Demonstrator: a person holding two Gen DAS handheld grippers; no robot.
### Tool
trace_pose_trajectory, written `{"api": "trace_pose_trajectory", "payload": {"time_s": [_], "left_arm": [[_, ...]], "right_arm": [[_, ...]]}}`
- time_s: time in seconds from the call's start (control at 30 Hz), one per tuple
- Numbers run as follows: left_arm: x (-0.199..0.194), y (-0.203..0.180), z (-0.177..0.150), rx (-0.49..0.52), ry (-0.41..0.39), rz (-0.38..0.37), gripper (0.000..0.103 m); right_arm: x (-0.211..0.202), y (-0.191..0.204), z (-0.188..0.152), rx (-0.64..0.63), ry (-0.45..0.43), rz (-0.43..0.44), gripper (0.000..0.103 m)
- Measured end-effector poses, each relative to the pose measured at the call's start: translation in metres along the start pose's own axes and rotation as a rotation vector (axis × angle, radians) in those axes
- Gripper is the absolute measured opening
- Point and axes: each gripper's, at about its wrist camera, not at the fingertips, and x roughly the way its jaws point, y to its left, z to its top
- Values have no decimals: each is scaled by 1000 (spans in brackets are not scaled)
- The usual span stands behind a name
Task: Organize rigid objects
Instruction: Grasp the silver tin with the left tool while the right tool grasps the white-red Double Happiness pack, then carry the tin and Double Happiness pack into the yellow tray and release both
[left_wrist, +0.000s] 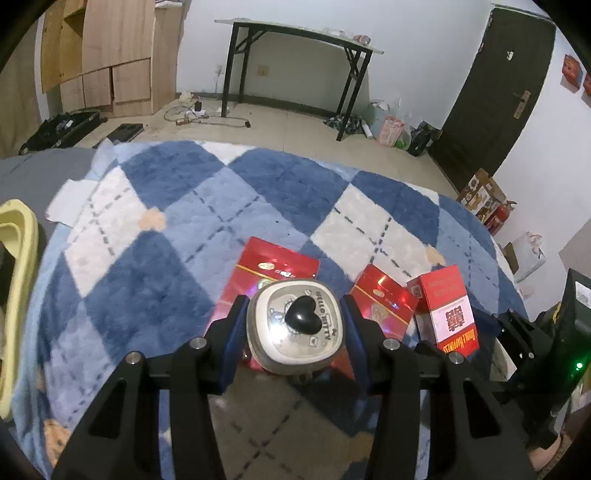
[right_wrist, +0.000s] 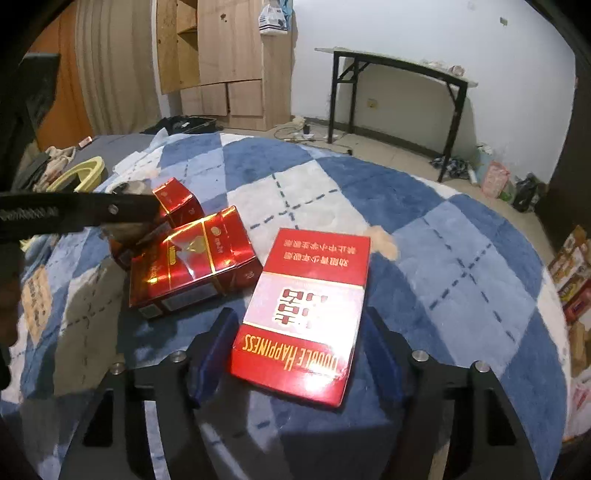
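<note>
My left gripper (left_wrist: 293, 325) is shut on a silver Hello Kitty tin (left_wrist: 295, 325) with a black heart knob, held just above two shiny red boxes (left_wrist: 277, 269) (left_wrist: 384, 299) on the blue checked rug (left_wrist: 166, 240). A red and white Double Happiness box (left_wrist: 447, 310) stands to their right. In the right wrist view this Double Happiness box (right_wrist: 306, 314) lies between the fingers of my open right gripper (right_wrist: 295, 354), with gaps on both sides. The shiny red boxes (right_wrist: 192, 266) (right_wrist: 177, 199) lie to its left, with the left gripper (right_wrist: 122, 210) over them.
A pale yellow tray (left_wrist: 18, 295) sits at the rug's left edge; it also shows in the right wrist view (right_wrist: 79, 175). A black folding table (left_wrist: 295, 55) stands by the far wall. Cartons (left_wrist: 484, 199) lie on the floor at the right.
</note>
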Motion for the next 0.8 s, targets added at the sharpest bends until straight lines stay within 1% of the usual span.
{"api": "trace_pose_trajectory", "payload": {"time_s": [0.13, 0.23, 0.33, 0.4, 0.47, 0.53, 0.67, 0.73, 0.77, 0.8], "left_arm": [[-28, 6, 3, 13, -30, -1, 51], [-55, 17, 6, 15, -62, 6, 51], [-84, 41, 10, 11, -88, 29, 51], [-101, 62, 14, -3, -103, 55, 51], [-119, 90, 16, -46, -115, 61, 51], [-138, 118, 16, -101, -131, 50, 51], [-170, 175, 14, -132, -168, 124, 51], [-178, 207, 12, -168, -175, 164, 51], [-181, 228, 9, -187, -185, 199, 51], [-181, 239, 6, -192, -187, 223, 51]], "right_arm": [[-25, 2, -3, 44, -40, -16, 60], [-52, 6, 1, 85, -75, 1, 59], [-74, 16, 10, 90, -90, 33, 59], [-88, 33, 21, 72, -99, 62, 59], [-97, 59, 35, 33, -111, 86, 59], [-99, 82, 48, 8, -117, 115, 59], [-89, 145, 85, -40, -121, 217, 59], [-83, 173, 100, -66, -119, 254, 59], [-78, 195, 111, -91, -119, 278, 59], [-71, 206, 119, -106, -116, 295, 59]]}}
